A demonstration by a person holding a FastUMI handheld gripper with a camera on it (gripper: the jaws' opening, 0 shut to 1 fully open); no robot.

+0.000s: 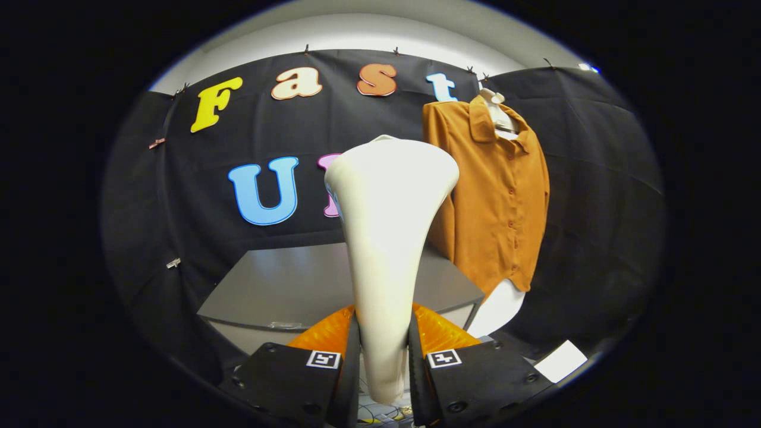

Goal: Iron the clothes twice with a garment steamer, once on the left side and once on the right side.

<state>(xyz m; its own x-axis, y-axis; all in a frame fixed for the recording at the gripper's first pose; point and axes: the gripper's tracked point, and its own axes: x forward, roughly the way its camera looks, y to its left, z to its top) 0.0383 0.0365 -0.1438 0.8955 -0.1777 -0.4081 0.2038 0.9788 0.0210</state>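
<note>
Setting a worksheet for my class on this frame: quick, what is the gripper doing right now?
Gripper: shut on the garment steamer, both fingers pressing its handle, its head raised ahead of them.

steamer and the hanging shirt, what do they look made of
Steamer, clamped between the gripper fingers: looks like smooth cream plastic, with a soft even sheen and no seams. Shirt, hanging beyond it: thin woven fabric, matte rust-brown, with soft folds and a buttoned front; the exact fibre is unclear.
</note>
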